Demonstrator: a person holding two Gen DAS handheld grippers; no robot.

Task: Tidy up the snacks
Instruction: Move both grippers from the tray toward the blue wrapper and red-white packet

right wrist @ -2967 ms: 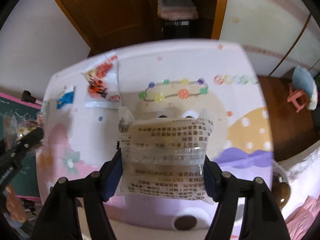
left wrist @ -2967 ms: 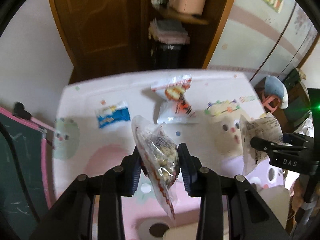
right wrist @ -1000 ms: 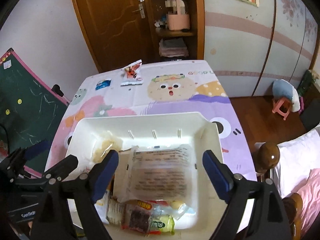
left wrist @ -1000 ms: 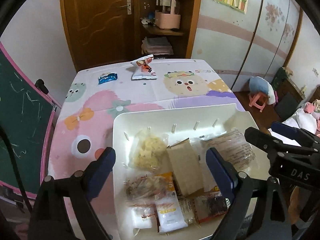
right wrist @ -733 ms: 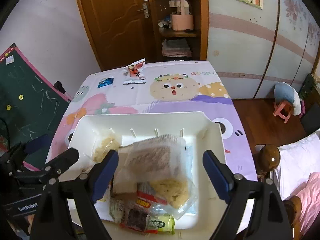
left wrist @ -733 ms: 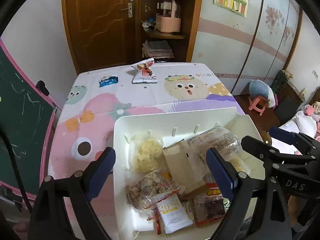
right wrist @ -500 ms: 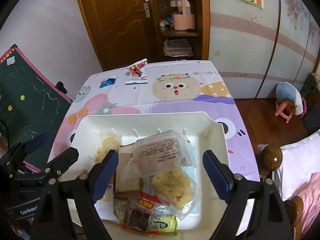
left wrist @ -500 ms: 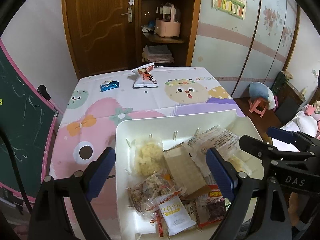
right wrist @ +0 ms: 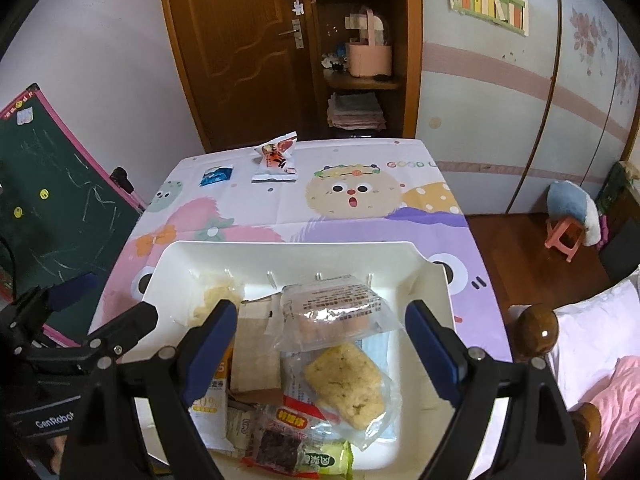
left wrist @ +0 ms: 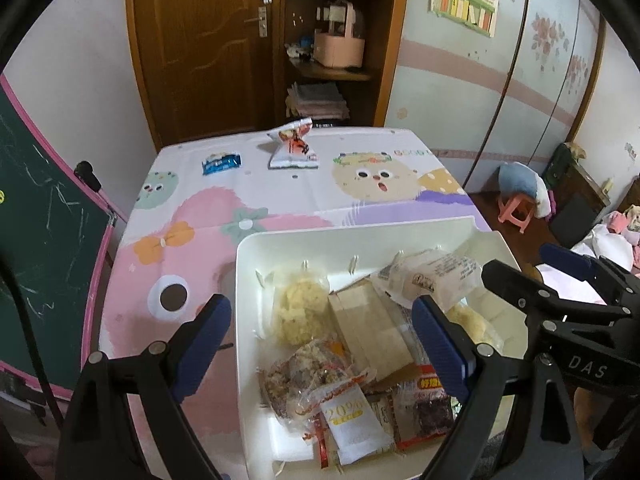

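— Tongs first: how do they stand?
— Left gripper (left wrist: 320, 344) has its jaws wide apart, nothing between the pads. Right gripper (right wrist: 320, 344) is the same, spread and empty. Both hover over the bin (right wrist: 280, 250), pointing down into it.
— What lies under them?
— Snacks, piled loose in the bin. Below the right gripper, a clear pack (right wrist: 336, 312) with printed text lies on top, and a yellow cake (right wrist: 344, 384) in clear wrap sits at its 6 o'clock. A tan pack (right wrist: 256, 352) lies at the clear pack's 9 o'clock, touching it.
— And farther out?
— Two snacks lie on the tablecloth (right wrist: 260, 208), well apart from the bin, at its 12 o'clock: a white-and-orange bag (right wrist: 276, 160), and a blue packet (right wrist: 216, 175) at that bag's 9 o'clock.
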